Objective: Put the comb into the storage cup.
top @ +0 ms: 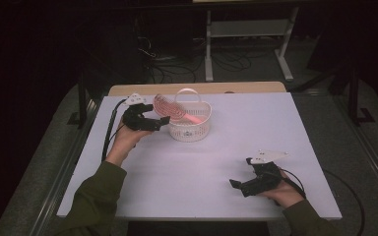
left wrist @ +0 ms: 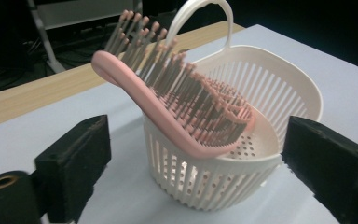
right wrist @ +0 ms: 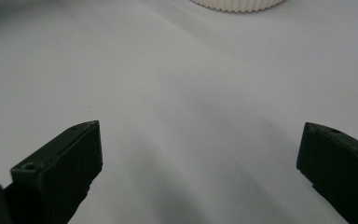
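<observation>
Now that the pink hairbrush (left wrist: pixel 177 100) is propped in the white basket (left wrist: pixel 279 84), draw your left hand-held gripper (top: pixel 163 119) straight back toward the left of the high view, level and slow, so neither jaw clips the brush or tips the light basket. In the left gripper view the jaws stand wide apart with nothing between their pads, so the brush looks to be resting on its own. It leans steeply: the narrow end sits down inside the basket, the middle rests on the near rim, and the bristled head sticks up and out toward the upper left of that frame. That lean looks unsteady, so watch it as you clear away.

In the high view the brush lies just right of and above your left hand-held gripper, close to its jaw tips but apart from them, with the basket in the upper middle of the white worktop (top: pixel 275 128). Your right hand-held gripper (top: pixel 236 185) sits at the lower right, well apart from the basket, its jaws wide and holding nothing.
</observation>
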The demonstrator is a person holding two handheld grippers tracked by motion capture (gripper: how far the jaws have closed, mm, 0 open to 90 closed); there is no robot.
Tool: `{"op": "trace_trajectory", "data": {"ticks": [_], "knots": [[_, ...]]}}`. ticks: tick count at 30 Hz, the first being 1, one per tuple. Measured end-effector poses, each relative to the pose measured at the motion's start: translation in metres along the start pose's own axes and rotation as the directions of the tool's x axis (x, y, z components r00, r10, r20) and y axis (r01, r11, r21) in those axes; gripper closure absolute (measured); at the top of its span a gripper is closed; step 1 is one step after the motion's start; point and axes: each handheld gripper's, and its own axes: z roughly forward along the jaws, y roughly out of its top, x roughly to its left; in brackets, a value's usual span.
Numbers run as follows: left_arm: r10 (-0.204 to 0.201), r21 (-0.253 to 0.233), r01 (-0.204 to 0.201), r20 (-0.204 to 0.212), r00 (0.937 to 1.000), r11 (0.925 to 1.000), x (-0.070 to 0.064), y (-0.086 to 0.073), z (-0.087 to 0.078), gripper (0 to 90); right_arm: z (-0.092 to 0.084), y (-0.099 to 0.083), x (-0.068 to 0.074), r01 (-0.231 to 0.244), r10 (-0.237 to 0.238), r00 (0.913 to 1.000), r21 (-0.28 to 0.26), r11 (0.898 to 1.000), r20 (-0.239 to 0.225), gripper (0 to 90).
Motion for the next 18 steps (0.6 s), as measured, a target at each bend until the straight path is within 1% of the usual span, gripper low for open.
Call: {"op": "trace_trajectory", "data": {"ticks": [1,3,5,6,8,13,18], "knots": [[0.01,0.007,-0.01,-0.005,0.9999,0.9999,-0.002,-0.001,-0.001,4.6,0.0,0.0,0.0,0.001,-0.001,1.0,-0.001,1.0,0.0,0.0],[0.017,0.008,-0.017,-0.003,0.9998,0.9998,-0.002,-0.002,-0.002,2.6,0.0,0.0,0.0,0.001,-0.001,1.0,-0.001,1.0,0.0,0.0],[0.031,0.007,-0.031,-0.009,0.9995,0.9995,-0.004,-0.004,-0.003,1.9,0.0,0.0,0.0,0.001,-0.001,1.0,0.0,1.0,0.0,0.0],[0.043,0.011,-0.043,-0.011,0.999,0.999,-0.005,-0.005,-0.004,0.2,0.0,0.0,0.0,0.001,-0.001,1.0,0.0,1.0,0.0,0.0],[0.043,0.007,-0.043,-0.01,0.999,0.999,-0.005,-0.006,-0.005,0.1,0.0,0.0,0.0,0.002,-0.002,1.0,0.001,1.0,0.0,0.0],[0.049,0.014,-0.05,0.016,0.9986,0.9987,-0.006,-0.011,-0.008,0.0,0.0,0.0,0.0,0.001,-0.001,1.0,0.001,1.0,0.0,0.0],[0.06,0.02,-0.061,0.029,0.9978,0.9979,-0.009,-0.017,-0.01,0.0,0.0,0.0,0.0,0.002,-0.002,1.0,0.001,1.0,0.0,0.0]]}}
